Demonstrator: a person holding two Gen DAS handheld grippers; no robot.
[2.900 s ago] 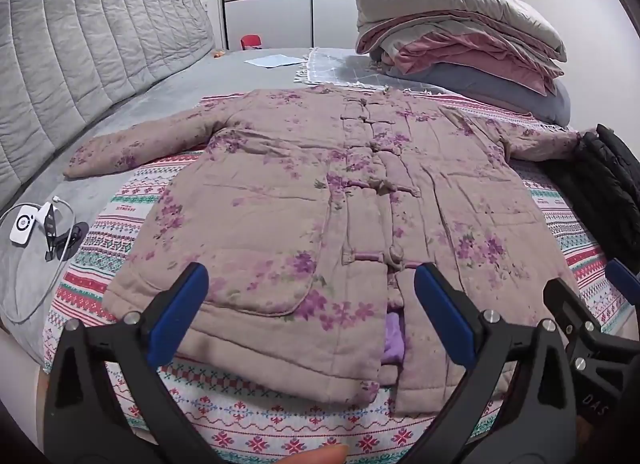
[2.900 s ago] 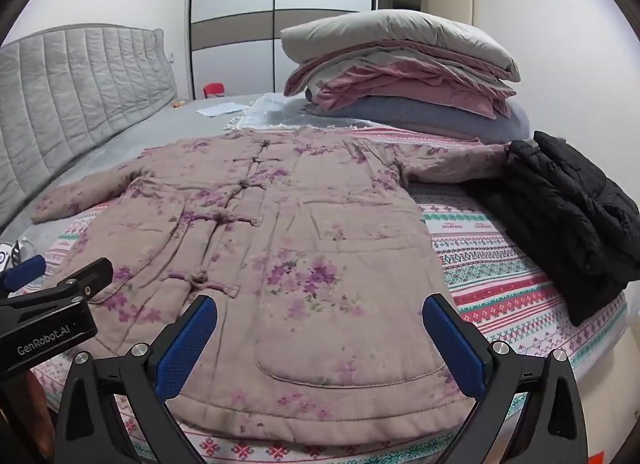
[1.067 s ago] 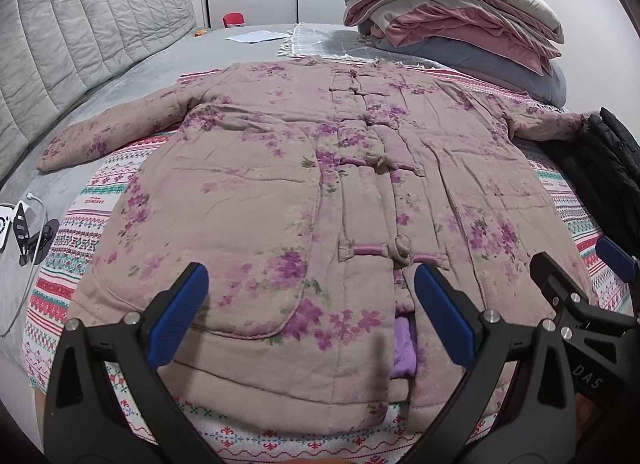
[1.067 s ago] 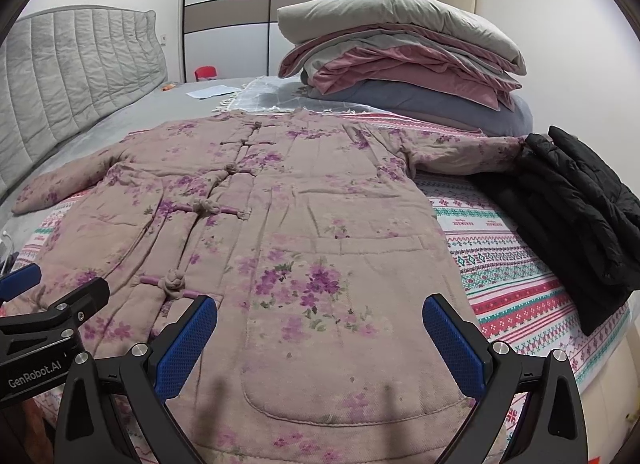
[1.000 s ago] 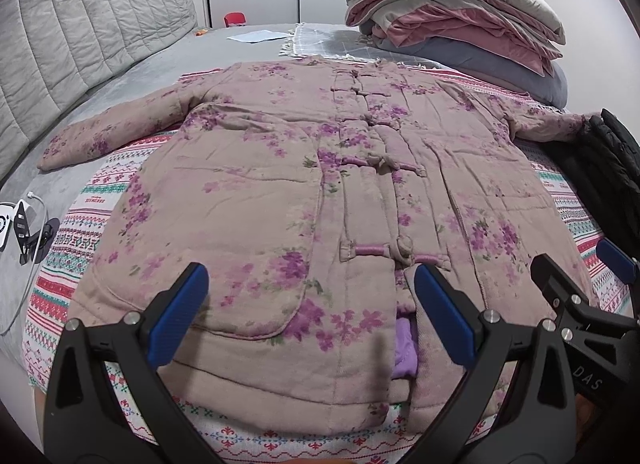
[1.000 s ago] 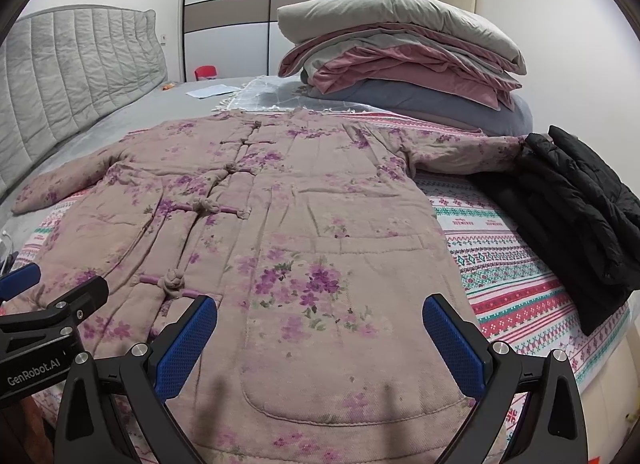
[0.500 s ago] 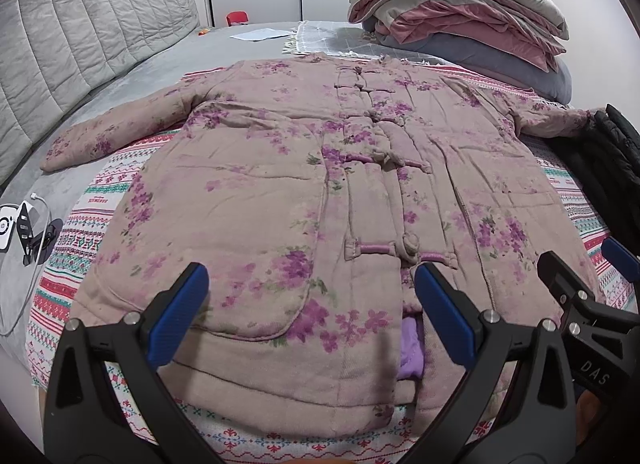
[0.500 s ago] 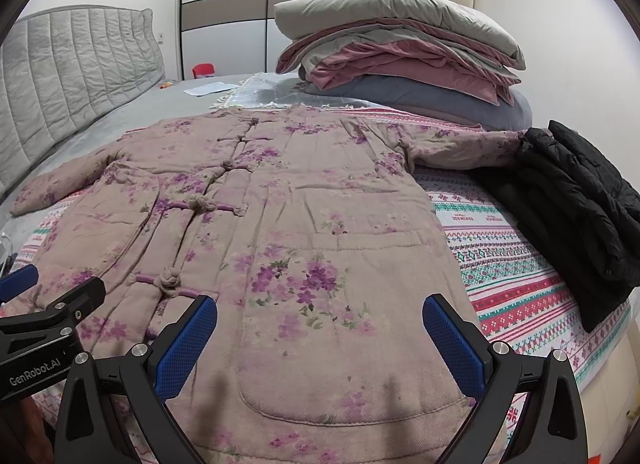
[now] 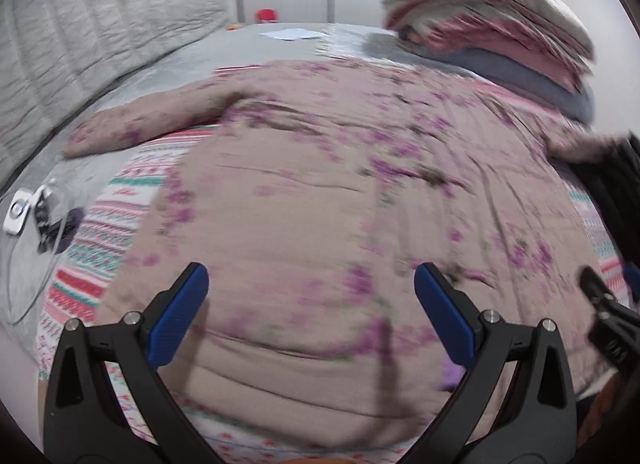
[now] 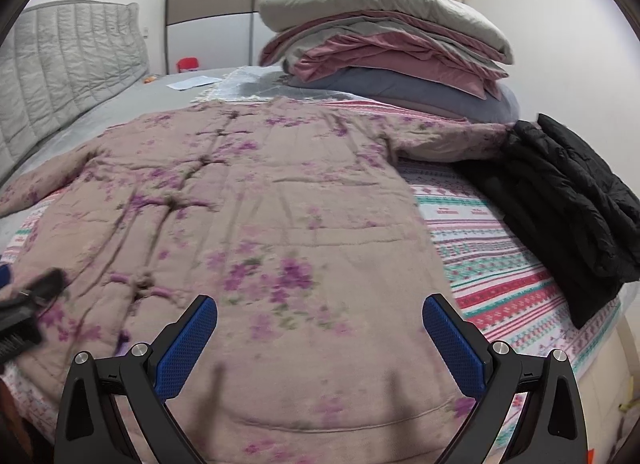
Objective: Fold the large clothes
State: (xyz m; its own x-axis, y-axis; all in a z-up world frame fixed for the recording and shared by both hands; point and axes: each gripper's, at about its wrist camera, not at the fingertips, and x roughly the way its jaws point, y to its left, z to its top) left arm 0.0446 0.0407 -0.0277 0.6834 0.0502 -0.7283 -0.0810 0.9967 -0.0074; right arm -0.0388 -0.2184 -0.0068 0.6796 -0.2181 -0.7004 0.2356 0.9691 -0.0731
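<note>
A pink floral padded coat [image 9: 320, 184] lies flat and face up on the bed, sleeves spread out to both sides; it also shows in the right wrist view [image 10: 280, 224]. My left gripper [image 9: 312, 304] is open and empty, low over the coat's hem on its left half. My right gripper [image 10: 320, 328] is open and empty, low over the hem and pocket on the right half. The left wrist view is blurred by motion.
A striped patterned blanket [image 10: 500, 264] lies under the coat. A folded black jacket [image 10: 568, 192] sits at the right, touching the coat's sleeve. A stack of folded bedding [image 10: 380, 44] stands at the back. A charger and cables [image 9: 36, 216] lie at the left. A grey headboard [image 9: 100, 24] runs along the left.
Both grippers have moved forward and lower toward the coat's hem; the coat looks larger in both views. Both stay open. The coat has not moved.
</note>
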